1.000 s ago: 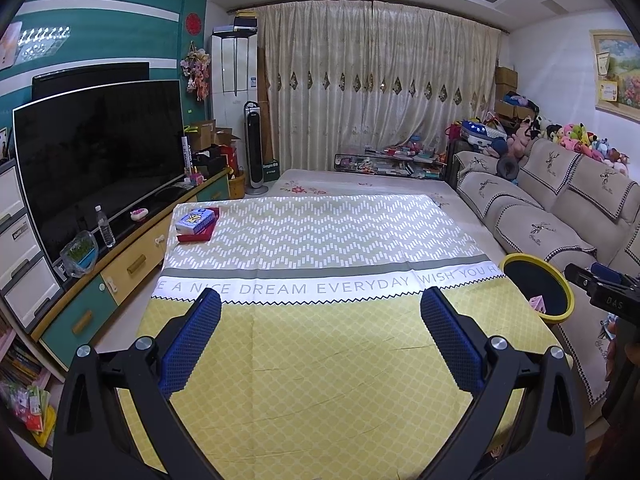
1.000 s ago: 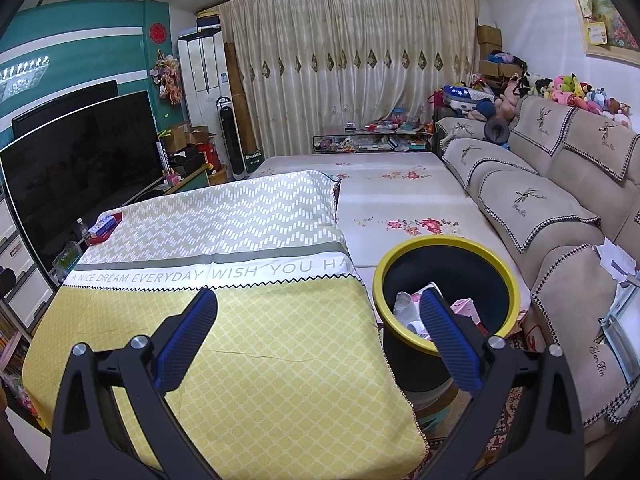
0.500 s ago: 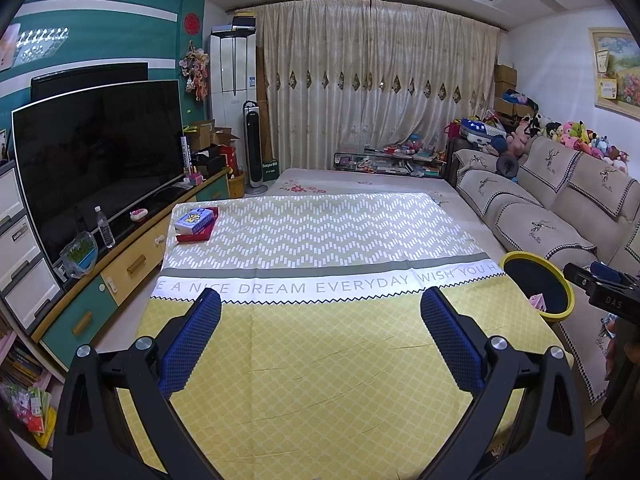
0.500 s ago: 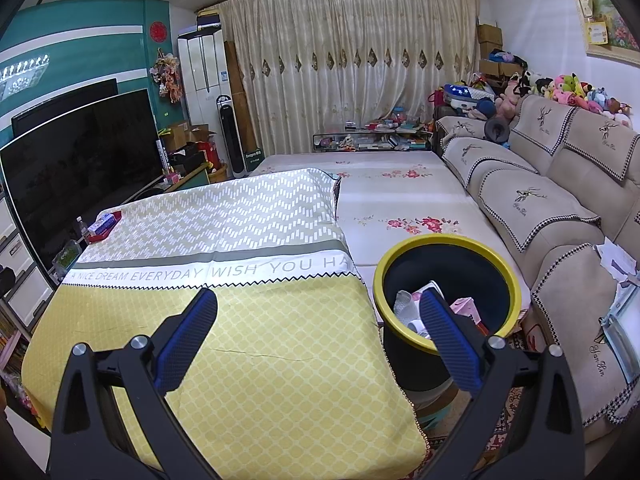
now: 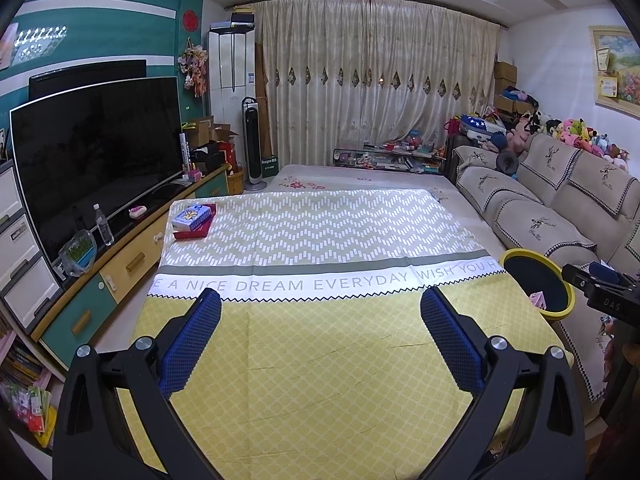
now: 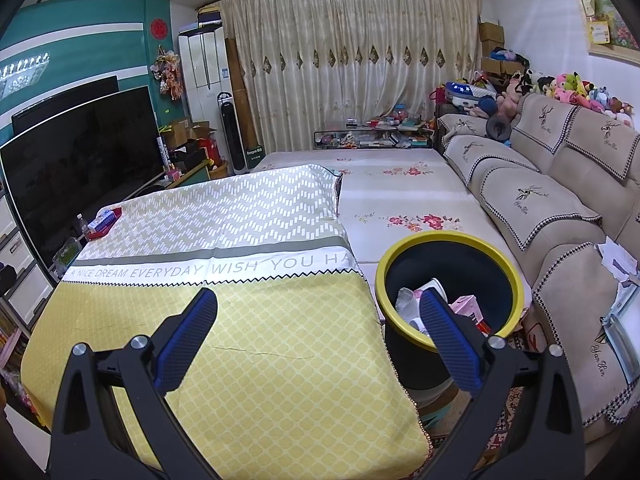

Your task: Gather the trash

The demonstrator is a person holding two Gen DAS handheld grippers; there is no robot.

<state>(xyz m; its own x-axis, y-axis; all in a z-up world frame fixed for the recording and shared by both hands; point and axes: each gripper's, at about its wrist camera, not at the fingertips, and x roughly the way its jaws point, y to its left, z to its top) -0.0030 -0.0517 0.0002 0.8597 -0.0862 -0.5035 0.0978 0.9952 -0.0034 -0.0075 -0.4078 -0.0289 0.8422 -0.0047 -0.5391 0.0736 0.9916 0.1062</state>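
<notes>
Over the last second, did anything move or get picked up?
Hardly anything. The left gripper drifted slightly, so the yellow-rimmed bin slid a little toward the right edge of its view. The right gripper stayed put. Both jaws remain open and empty; trash stays in the bin.

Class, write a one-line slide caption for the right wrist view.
Open right gripper hovers over the yellow tablecloth beside a yellow-rimmed trash bin holding trash.
</notes>
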